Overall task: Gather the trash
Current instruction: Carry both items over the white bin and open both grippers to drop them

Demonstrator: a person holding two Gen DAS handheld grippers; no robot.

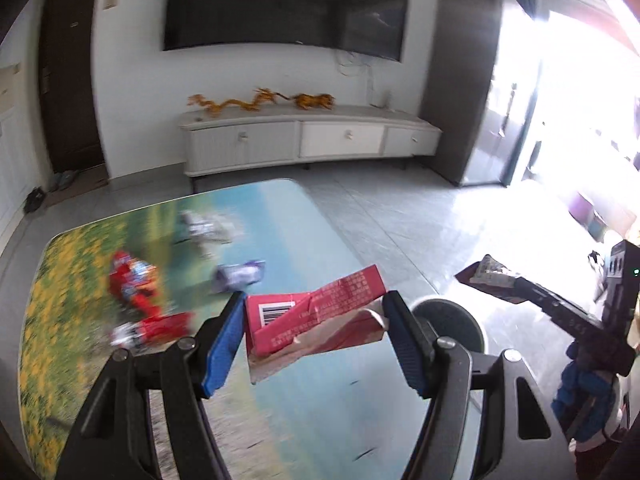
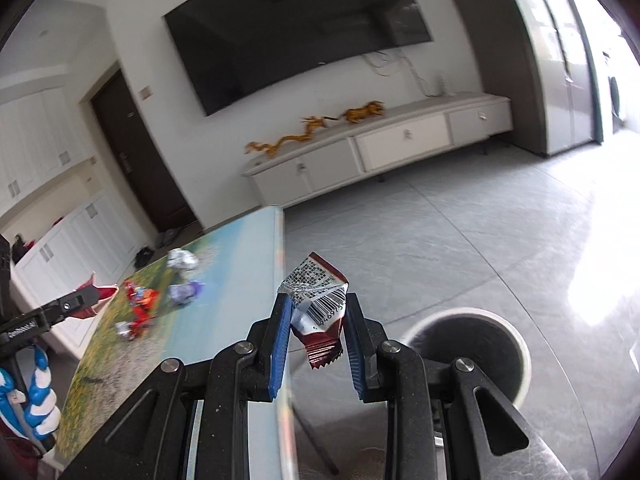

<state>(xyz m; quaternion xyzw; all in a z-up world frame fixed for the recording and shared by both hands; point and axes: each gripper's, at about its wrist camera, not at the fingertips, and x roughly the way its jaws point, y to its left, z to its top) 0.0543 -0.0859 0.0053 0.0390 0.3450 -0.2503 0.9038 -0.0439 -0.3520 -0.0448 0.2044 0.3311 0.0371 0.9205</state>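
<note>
We are gripping a red box (image 1: pixel 316 316) in our left gripper (image 1: pixel 314 320) and a wrapper (image 2: pixel 318 308) in our right gripper (image 2: pixel 316 320), beside the bin (image 2: pixel 468 352).

table wrappers (image 1: pixel 136 292) blurred, bin (image 1: pixel 450 322) part hidden

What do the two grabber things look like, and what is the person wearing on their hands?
Each gripper, left and right, is a black frame with triangular cut-outs and silver bolts. The fingers carry blue ribbed pads. The left one's side bears small white lettering. Both hands wear blue-and-white gloves. No cables show.
</note>
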